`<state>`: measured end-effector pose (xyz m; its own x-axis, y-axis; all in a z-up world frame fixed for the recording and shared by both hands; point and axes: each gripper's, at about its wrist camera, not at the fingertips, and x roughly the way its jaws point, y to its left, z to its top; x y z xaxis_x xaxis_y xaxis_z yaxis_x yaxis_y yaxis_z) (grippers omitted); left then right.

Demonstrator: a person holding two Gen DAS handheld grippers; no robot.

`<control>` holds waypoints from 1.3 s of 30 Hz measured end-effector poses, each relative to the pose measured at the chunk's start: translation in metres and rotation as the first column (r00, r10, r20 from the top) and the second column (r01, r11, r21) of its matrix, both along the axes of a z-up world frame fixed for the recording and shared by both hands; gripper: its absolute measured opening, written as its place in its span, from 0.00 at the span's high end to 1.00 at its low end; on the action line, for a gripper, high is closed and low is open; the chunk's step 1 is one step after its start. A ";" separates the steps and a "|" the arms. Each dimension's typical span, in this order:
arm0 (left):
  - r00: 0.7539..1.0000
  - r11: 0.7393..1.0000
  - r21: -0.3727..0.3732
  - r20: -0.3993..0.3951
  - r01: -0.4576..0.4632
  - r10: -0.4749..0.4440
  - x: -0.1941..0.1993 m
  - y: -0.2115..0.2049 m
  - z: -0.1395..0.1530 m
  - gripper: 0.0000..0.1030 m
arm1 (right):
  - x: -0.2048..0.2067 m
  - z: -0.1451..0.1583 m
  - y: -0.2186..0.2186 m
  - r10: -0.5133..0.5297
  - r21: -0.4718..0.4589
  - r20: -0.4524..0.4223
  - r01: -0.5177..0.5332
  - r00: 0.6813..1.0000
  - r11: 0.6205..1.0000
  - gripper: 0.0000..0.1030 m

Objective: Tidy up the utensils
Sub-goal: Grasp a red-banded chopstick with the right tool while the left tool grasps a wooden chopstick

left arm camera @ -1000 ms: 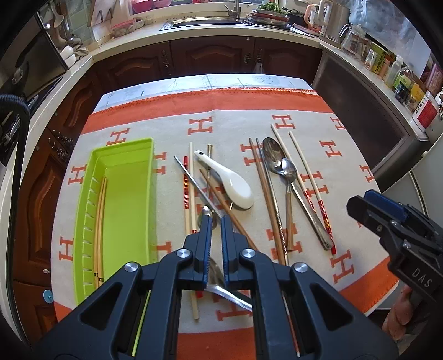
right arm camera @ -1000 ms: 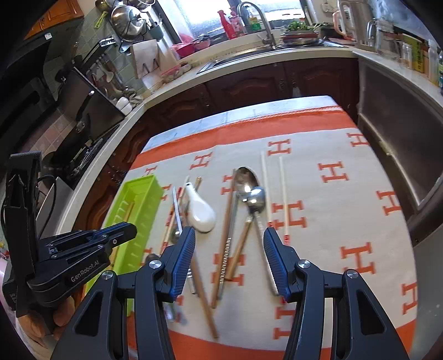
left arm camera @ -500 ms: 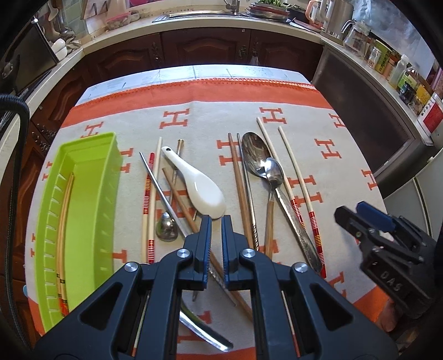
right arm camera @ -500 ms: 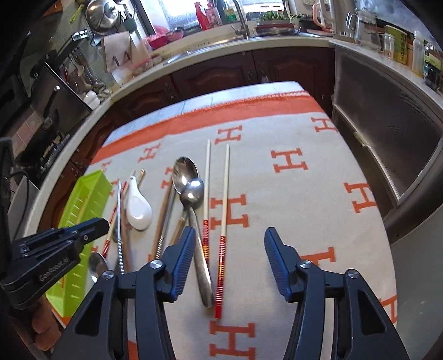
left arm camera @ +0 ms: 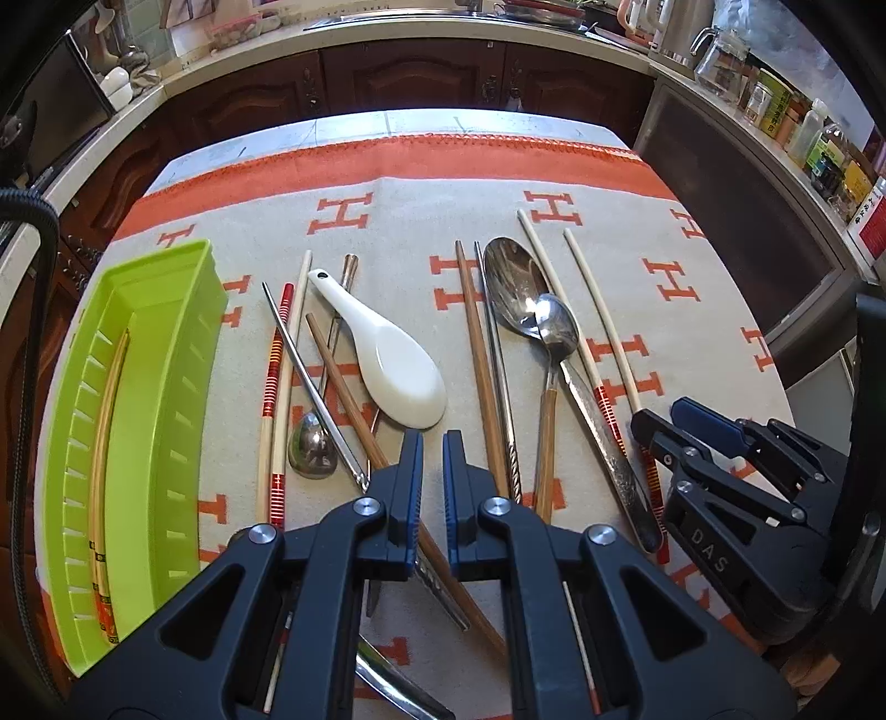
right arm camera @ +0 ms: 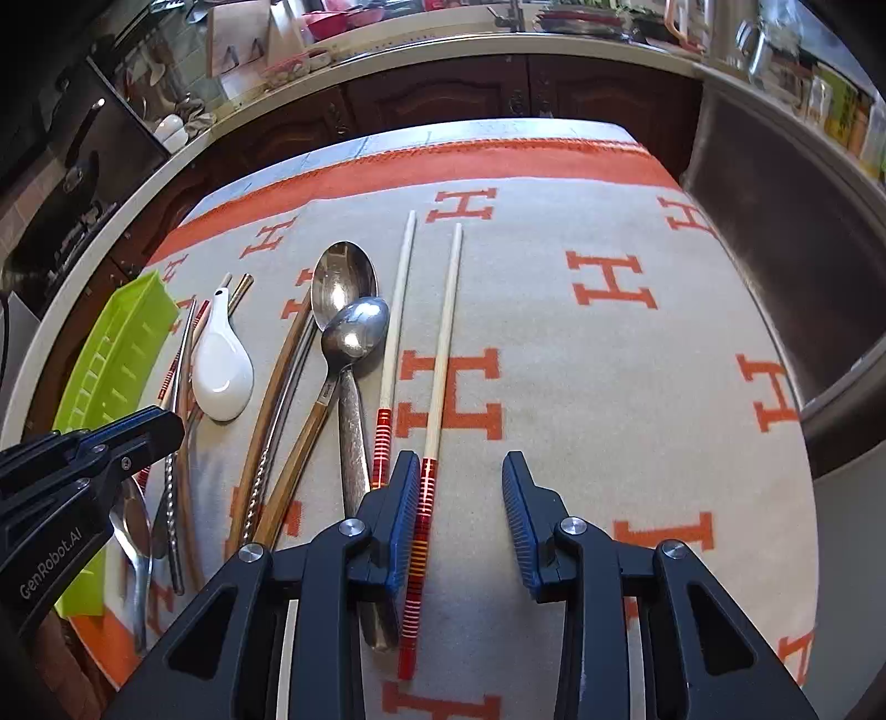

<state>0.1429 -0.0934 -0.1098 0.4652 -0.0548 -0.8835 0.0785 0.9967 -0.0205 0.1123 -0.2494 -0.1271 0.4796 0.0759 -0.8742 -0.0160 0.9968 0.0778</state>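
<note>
Utensils lie scattered on an orange-and-beige cloth [right arm camera: 554, 343]. My right gripper [right arm camera: 460, 462] hangs low over a pair of cream chopsticks with red-banded ends. Its jaws are closing; the right chopstick [right arm camera: 443, 343] lies between them beside the left pad, unpressed. The other chopstick [right arm camera: 396, 310] lies just outside. My left gripper [left arm camera: 432, 443] is shut on nothing, above a brown chopstick [left arm camera: 343, 382] and below the white ceramic spoon [left arm camera: 393, 365]. Two metal spoons [left arm camera: 515, 282] overlap at centre. A green tray [left arm camera: 205, 310] at the left holds chopsticks [left arm camera: 105, 443].
A brown chopstick and a metal one [left arm camera: 479, 354] lie side by side left of the spoons. A small metal spoon [left arm camera: 313, 448] and a red-banded chopstick [left arm camera: 274, 376] lie beside the tray. Dark cabinets and a cluttered counter [left arm camera: 443, 33] ring the table.
Both grippers have sunk closer to the cloth. The right one has drifted right, from over the spoons to the cream chopsticks, and its jaws have narrowed. The left stays shut.
</note>
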 end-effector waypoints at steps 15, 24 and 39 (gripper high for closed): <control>0.999 0.987 -0.162 -0.034 0.025 -0.031 0.012 0.001 -0.001 0.95 | -0.012 0.001 -0.039 -0.126 0.150 0.006 0.123 0.992 0.981 0.95; 0.996 0.984 -0.175 -0.083 0.029 -0.044 0.023 -0.009 -0.022 0.96 | -0.041 -0.002 -0.046 -0.140 0.195 0.014 0.135 0.990 0.972 0.95; 0.997 0.994 -0.107 -0.069 0.022 -0.030 0.025 -0.012 -0.031 0.95 | -0.053 -0.001 -0.045 -0.126 0.192 0.026 0.118 0.992 0.974 0.95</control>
<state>0.1676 -0.1057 -0.1409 0.3991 -0.1617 -0.9025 0.0991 0.9862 -0.1328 0.0597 -0.2940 -0.1283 0.5281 0.1775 -0.8305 0.0983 0.9586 0.2674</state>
